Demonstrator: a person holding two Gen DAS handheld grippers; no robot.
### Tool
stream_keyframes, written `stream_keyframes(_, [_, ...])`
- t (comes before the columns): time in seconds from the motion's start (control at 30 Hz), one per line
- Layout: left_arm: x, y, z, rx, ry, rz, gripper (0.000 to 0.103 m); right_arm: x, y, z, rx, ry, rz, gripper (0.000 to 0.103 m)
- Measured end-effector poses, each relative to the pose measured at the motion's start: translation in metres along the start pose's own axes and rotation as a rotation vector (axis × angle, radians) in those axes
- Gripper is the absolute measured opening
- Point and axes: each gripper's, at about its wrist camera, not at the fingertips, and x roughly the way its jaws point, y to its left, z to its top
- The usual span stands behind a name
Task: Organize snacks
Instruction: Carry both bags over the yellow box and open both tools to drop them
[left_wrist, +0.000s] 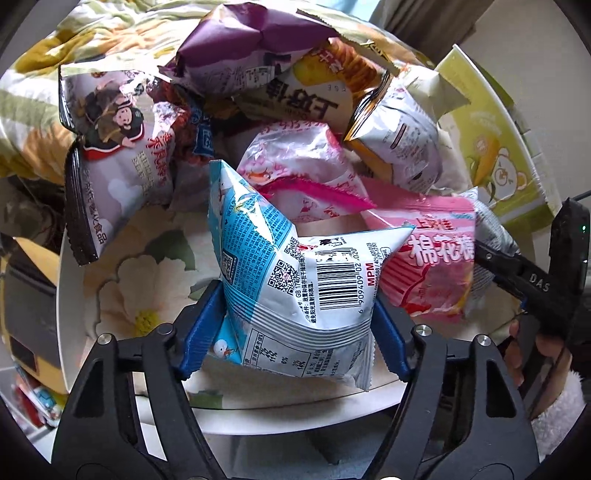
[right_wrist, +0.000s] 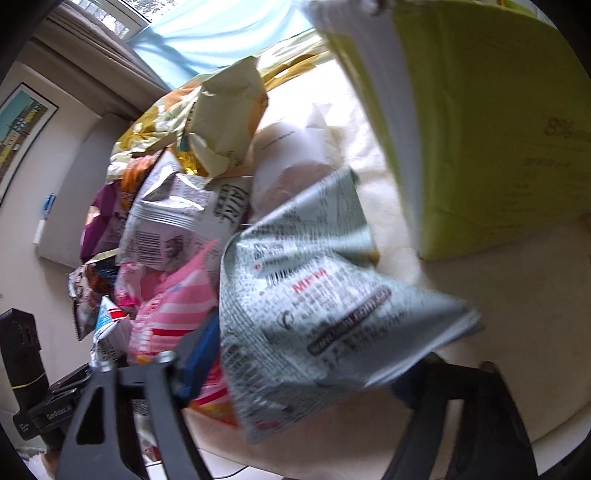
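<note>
Your left gripper (left_wrist: 295, 332) has its blue pads (left_wrist: 201, 332) pressed against both sides of a light-blue and white foil snack packet with a barcode (left_wrist: 291, 280), jaws about half apart and the bag crumpled between them. Off to its left stands a grey foil packet with a cartoon figure and a black sealed edge (left_wrist: 122, 155). Ahead of the jaws a pile sits on the round white table with a floral cloth (left_wrist: 110, 295) — a purple crinkled bag (left_wrist: 240, 44) at the far side, a cream and orange chip bag (left_wrist: 317, 92) beside it, a pale pink and white foil packet (left_wrist: 295, 162) nearer. Just right of the held packet lies a pink striped marshmallow bag (left_wrist: 432, 266).

Further right, your right gripper (right_wrist: 303, 376) pinches a grey-white printed foil packet (right_wrist: 314, 295); its left blue pad (right_wrist: 203, 350) bears on the bag, the other pad is hidden behind it. The bag hangs clear of the table, blurred. To the right of it stands a yellow-green cardboard box with a bear drawing (left_wrist: 498, 147) — whether anything lies in it, you cannot tell from here.
</note>
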Motion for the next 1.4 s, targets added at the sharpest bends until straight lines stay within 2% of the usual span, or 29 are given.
stream_keyframes(0.13, [-0.007,-0.002,-0.001,-0.003,-0.008,-0.016,0.071,-0.009,0.004,0.0,-0.028,-0.029,-0.011,0.054])
stream_keyframes(0.2, [-0.01,-0.005,0.0,-0.001,-0.012,-0.019,0.071,-0.015,0.008,-0.001,-0.061,-0.045,-0.04,0.053])
stream_keyframes(0.47, [-0.045,-0.011,-0.006,0.021,-0.07,-0.025,0.071,-0.043,0.03,0.0,-0.134,-0.111,-0.094,0.052])
stream_keyframes(0.77, [-0.094,-0.048,0.025,0.146,-0.178,-0.055,0.071,-0.097,0.061,0.011,-0.191,-0.213,-0.125,0.052])
stream_keyframes(0.93, [-0.106,-0.087,0.06,0.207,-0.234,-0.071,0.071,-0.128,0.056,0.036,-0.164,-0.28,-0.135,0.052])
stream_keyframes(1.13, [-0.107,-0.15,0.102,0.252,-0.305,-0.087,0.071,-0.157,0.029,0.079,-0.159,-0.342,-0.173,0.052])
stream_keyframes(1.3, [-0.086,-0.214,0.141,0.258,-0.31,-0.095,0.072,-0.168,-0.005,0.123,-0.153,-0.344,-0.175,0.052])
stream_keyframes(1.4, [-0.063,-0.257,0.163,0.28,-0.303,-0.069,0.072,-0.175,-0.03,0.143,-0.16,-0.344,-0.175,0.052])
